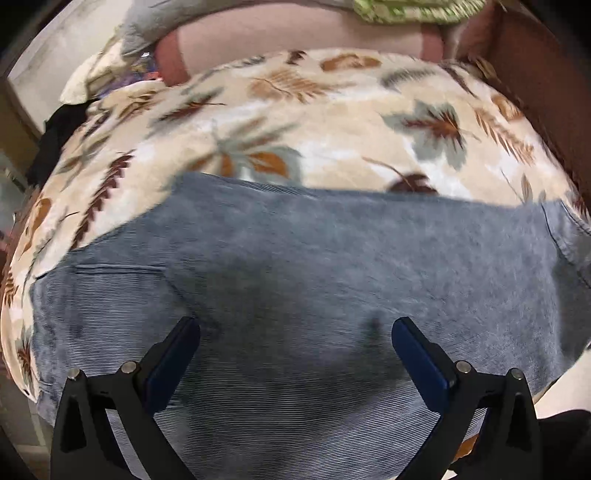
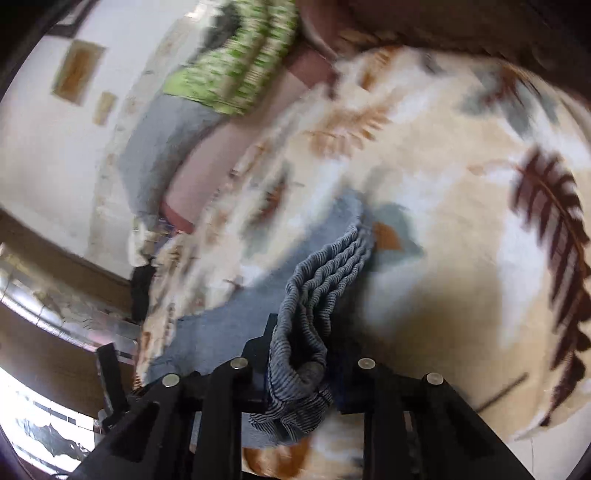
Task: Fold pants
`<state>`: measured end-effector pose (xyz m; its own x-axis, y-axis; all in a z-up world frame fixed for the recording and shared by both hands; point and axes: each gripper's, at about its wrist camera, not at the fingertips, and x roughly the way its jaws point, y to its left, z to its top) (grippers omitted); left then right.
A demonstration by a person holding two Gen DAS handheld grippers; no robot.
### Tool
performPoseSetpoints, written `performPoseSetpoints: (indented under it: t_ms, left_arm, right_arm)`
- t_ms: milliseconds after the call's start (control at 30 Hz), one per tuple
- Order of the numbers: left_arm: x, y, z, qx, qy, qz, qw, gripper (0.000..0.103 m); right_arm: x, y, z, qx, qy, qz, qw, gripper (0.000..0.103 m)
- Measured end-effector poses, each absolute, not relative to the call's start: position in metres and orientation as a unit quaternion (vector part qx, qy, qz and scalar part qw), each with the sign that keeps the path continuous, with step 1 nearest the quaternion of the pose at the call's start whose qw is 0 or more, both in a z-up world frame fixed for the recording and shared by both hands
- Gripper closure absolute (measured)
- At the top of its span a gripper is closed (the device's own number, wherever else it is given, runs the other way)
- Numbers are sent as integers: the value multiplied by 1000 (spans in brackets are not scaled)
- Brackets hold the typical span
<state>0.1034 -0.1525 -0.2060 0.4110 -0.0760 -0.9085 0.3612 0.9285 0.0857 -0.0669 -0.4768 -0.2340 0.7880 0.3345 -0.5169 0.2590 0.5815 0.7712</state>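
Note:
Blue-grey corduroy pants lie spread flat across a leaf-patterned blanket on a bed. My left gripper is open just above the pants' middle, its blue-padded fingers wide apart and holding nothing. In the right wrist view my right gripper is shut on a bunched, ribbed edge of the pants, lifted off the blanket. The rest of the pants trails away to the left below it.
A pink pillow and a green patterned cloth lie at the bed's far end. A brown headboard or bed frame runs along the right. A white wall and the floor show left of the bed.

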Motion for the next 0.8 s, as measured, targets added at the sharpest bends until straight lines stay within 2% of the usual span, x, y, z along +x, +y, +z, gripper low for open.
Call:
performPoseSetpoints:
  t_ms: [200, 500, 567, 600, 633, 700, 800]
  left_arm:
    - [113, -105, -194, 76, 533, -106, 836, 0]
    - [118, -38, -184, 19, 524, -72, 848, 0]
    - [121, -26, -183, 8, 524, -66, 849, 0]
    - [122, -21, -183, 3, 523, -63, 850, 0]
    - [123, -16, -183, -1, 523, -60, 850, 0]
    - [124, -8, -184, -4, 525, -56, 849, 0]
    - [122, -1, -186, -10, 524, -53, 850, 0]
  right_arm:
    - [-39, -420, -195, 404, 305, 91, 858, 78]
    - [17, -307, -205, 322, 388, 192, 842, 78]
    - [29, -278, -214, 292, 421, 203, 834, 75]
    - [34, -268, -219, 285, 438, 208, 827, 71]
    - [38, -260, -225, 283, 457, 217, 815, 59]
    - [42, -248, -228, 283, 471, 242, 800, 46]
    - [31, -254, -213, 281, 423, 252, 824, 36]
